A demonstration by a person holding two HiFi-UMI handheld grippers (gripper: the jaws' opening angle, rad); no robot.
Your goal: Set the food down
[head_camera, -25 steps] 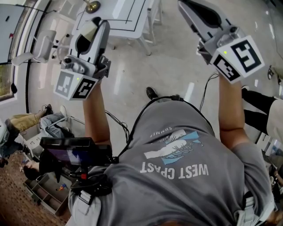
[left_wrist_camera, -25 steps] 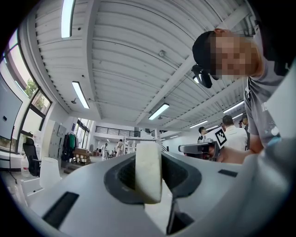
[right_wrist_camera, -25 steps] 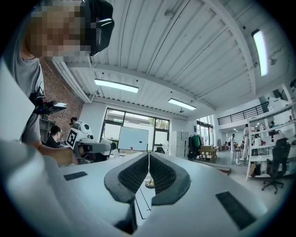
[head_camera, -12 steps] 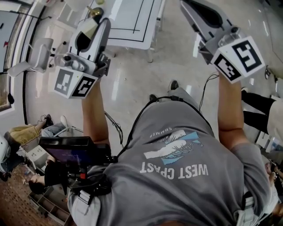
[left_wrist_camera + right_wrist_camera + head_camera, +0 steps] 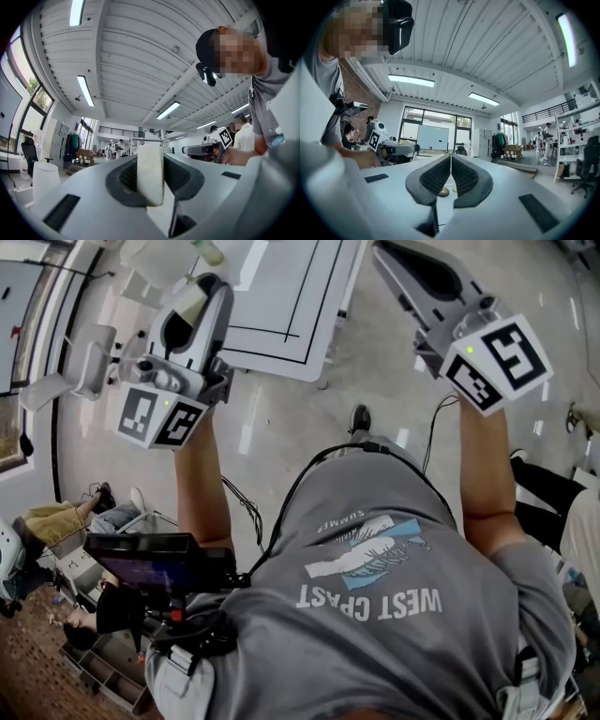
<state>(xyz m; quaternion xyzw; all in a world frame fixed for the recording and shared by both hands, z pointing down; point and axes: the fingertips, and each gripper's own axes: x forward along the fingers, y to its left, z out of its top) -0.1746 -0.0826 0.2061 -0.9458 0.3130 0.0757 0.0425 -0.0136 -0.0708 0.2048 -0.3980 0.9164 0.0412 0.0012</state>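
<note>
My left gripper [image 5: 202, 298] is held up at the left of the head view, shut on a pale cream slab of food [image 5: 187, 304]. In the left gripper view the food [image 5: 150, 174] stands upright, pinched between the two dark pads. My right gripper [image 5: 389, 251] is raised at the right. Its jaws [image 5: 451, 176] are shut together with nothing between them. Both grippers hang over the near edge of a white table [image 5: 281, 306] with black lines on its top.
A white chair [image 5: 89, 357] stands left of the table. Boxes and clutter [image 5: 94, 652] lie on the floor at the lower left, and a black cable [image 5: 436, 432] trails at the right. A small brass object [image 5: 444, 191] sits on the table. People stand in the background.
The white table has slid down and grown in the head view as the person walks toward it. Both grippers keep their raised pose, and the food stays in the left one.
</note>
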